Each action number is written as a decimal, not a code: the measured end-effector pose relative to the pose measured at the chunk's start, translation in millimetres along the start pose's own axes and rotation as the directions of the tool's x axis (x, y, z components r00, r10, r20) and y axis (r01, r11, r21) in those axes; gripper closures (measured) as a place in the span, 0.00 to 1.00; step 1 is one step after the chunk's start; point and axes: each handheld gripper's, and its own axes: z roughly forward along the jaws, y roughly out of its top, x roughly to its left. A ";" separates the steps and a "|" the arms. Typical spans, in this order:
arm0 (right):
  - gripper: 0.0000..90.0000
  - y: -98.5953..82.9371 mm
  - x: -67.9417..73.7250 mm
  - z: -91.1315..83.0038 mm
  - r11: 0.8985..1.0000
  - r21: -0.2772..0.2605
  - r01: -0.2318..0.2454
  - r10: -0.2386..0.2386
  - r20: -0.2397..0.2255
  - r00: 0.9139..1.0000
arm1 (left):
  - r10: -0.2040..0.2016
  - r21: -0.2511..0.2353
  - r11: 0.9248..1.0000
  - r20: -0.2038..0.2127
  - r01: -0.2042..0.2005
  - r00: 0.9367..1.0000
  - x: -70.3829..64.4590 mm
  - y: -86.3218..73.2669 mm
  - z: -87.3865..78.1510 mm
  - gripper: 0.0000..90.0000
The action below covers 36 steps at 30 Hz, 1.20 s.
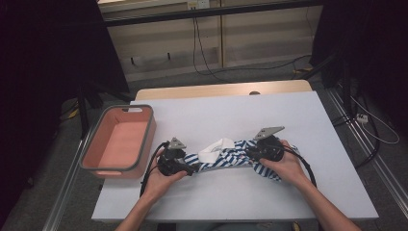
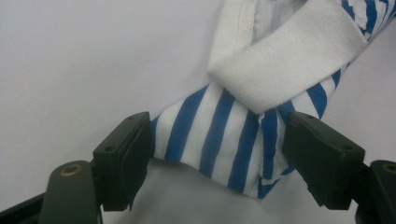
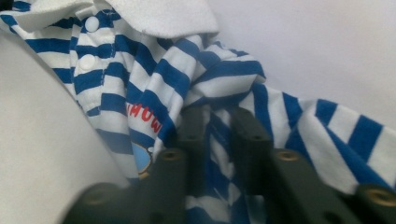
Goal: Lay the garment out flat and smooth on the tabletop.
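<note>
White table (image 1: 308,144): one striped shirt (image 1: 231,159), one bin (image 1: 118,142), two claws.

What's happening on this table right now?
A person is working a blue-and-white striped shirt with a gripper in each hand on the white table. The right gripper has its jaws pinched on a fold of the fabric. The left gripper has its jaws spread around the other end, not yet closed. A pink bin sits at the table's left edge.
</note>
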 end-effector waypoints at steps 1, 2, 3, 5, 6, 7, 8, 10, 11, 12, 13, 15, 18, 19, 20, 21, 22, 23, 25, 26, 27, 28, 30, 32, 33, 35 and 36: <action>0.97 0.3 -0.5 -1.1 1.000 -0.004 0.000 0.000 0.001 1.000 | 0.000 0.002 1.000 0.001 0.000 1.000 -0.1 -0.2 0.2 0.27; 0.98 0.6 -0.9 -2.2 1.000 -0.006 0.003 -0.003 0.002 1.000 | 0.004 0.004 1.000 -0.001 -0.004 1.000 0.1 -0.3 0.2 0.27; 0.99 1.1 -1.1 -3.9 1.000 -0.015 0.006 -0.006 0.011 1.000 | 0.003 0.006 1.000 0.000 -0.003 1.000 0.1 -0.4 0.3 0.27; 1.00 3.2 -2.2 -9.3 0.999 -0.032 0.013 -0.012 0.036 0.999 | -0.003 0.011 1.000 0.004 0.003 1.000 -0.3 -1.0 1.4 0.27; 1.00 4.1 -3.7 -12.5 0.999 -0.047 0.008 -0.006 0.045 0.999 | 0.005 0.014 1.000 0.001 -0.005 1.000 0.0 -1.1 2.1 0.27; 1.00 4.5 -6.2 -16.1 0.998 -0.066 0.004 0.000 0.056 0.998 | 0.003 0.020 1.000 0.003 -0.004 1.000 -0.2 -1.3 3.0 0.27; 1.00 4.6 -8.7 -19.7 0.997 -0.081 -0.004 0.009 0.064 0.998 | 0.007 0.025 1.000 0.001 -0.007 1.000 -0.1 -1.6 3.7 0.27; 1.00 4.6 -13.7 -26.9 0.994 -0.109 -0.016 0.025 0.085 0.996 | 0.000 0.027 1.000 0.007 0.000 1.000 -0.4 -1.9 4.5 0.27; 1.00 4.7 -16.1 -30.5 0.992 -0.124 -0.023 0.035 0.093 0.995 | 0.000 0.027 1.000 0.007 0.000 1.000 -0.4 -1.9 4.4 0.27; 1.00 4.9 -18.0 -33.1 0.991 -0.133 -0.027 0.040 0.101 0.994 | 0.000 0.027 1.000 0.008 0.000 1.000 -0.3 -1.9 4.5 0.27; 1.00 5.0 -20.8 -36.5 0.989 -0.146 -0.027 0.044 0.114 0.993 | 0.001 0.028 1.000 0.007 -0.001 1.000 0.0 -2.0 4.5 0.27; 1.00 4.8 -26.5 -43.4 0.987 -0.160 -0.031 0.055 0.146 0.988 | 0.001 0.028 1.000 0.007 -0.001 1.000 0.1 -2.0 4.5 0.27; 1.00 1.3 -39.2 -55.5 0.981 -0.186 -0.055 0.091 0.190 0.977 | 0.004 0.028 1.000 0.005 -0.004 1.000 -0.1 -2.2 4.6 0.27; 1.00 0.1 -42.5 -58.0 0.979 -0.196 -0.063 0.102 0.193 0.976 | 0.004 0.028 1.000 0.005 -0.005 1.000 -0.1 -2.2 4.7 0.27; 1.00 -1.7 -46.2 -61.3 0.976 -0.204 -0.073 0.115 0.202 0.973 | 0.004 0.028 1.000 0.005 -0.004 1.000 -0.1 -2.2 4.7 0.27; 1.00 -3.2 -49.6 -64.1 0.974 -0.210 -0.081 0.126 0.209 0.970 | 0.004 0.028 1.000 0.004 -0.005 1.000 -0.1 -2.2 4.7 0.27; 1.00 -4.6 -52.3 -66.5 0.973 -0.214 -0.085 0.131 0.215 0.968 | 0.004 0.028 1.000 0.005 -0.004 1.000 -0.2 -2.2 4.7 0.27; 1.00 -5.6 -53.8 -69.3 0.972 -0.218 -0.085 0.133 0.217 0.967 | 0.005 0.028 1.000 0.003 -0.005 1.000 -0.3 -2.2 4.8 0.27; 1.00 -4.7 -52.6 -75.1 0.971 -0.230 -0.067 0.125 0.247 0.961 | 0.011 0.029 1.000 -0.004 -0.011 1.000 -0.9 -2.3 4.6 0.29; 1.00 -3.8 -52.1 -78.1 0.969 -0.239 -0.063 0.124 0.251 0.960 | 0.013 0.030 0.999 -0.006 -0.013 1.000 -0.7 -2.4 4.2 0.30; 1.00 -2.7 -51.3 -82.5 0.965 -0.254 -0.063 0.128 0.248 0.960 | 0.001 0.029 1.000 0.000 -0.001 1.000 -0.8 -2.5 3.7 0.31; 1.00 -2.4 -50.0 -86.7 0.960 -0.272 -0.060 0.130 0.247 0.960 | 0.001 0.028 1.000 0.005 -0.002 1.000 -0.3 -2.3 2.9 0.34; 1.00 -5.1 -47.1 -88.4 0.964 -0.260 -0.060 0.127 0.249 0.960 | -0.008 0.028 1.000 0.025 0.007 1.000 -0.9 -2.2 1.9 0.42; 1.00 -12.9 -44.3 -86.8 0.969 -0.236 -0.067 0.128 0.255 0.958 | -0.002 0.028 1.000 0.037 0.001 0.999 -2.7 -2.1 1.7 0.48; 1.00 -17.9 -44.1 -86.3 0.972 -0.224 -0.068 0.125 0.251 0.960 | 0.002 0.029 1.000 0.044 -0.003 0.999 -3.8 -1.9 1.4 0.52; 1.00 -28.6 -42.8 -87.2 0.973 -0.211 -0.091 0.140 0.233 0.962 | 0.007 0.030 1.000 0.067 -0.009 0.998 -6.0 -1.7 1.6 0.61; 1.00 -34.3 -41.3 -87.9 0.975 -0.202 -0.096 0.142 0.230 0.963 | 0.014 0.031 0.999 0.068 -0.016 0.998 -6.9 -1.2 1.8 0.62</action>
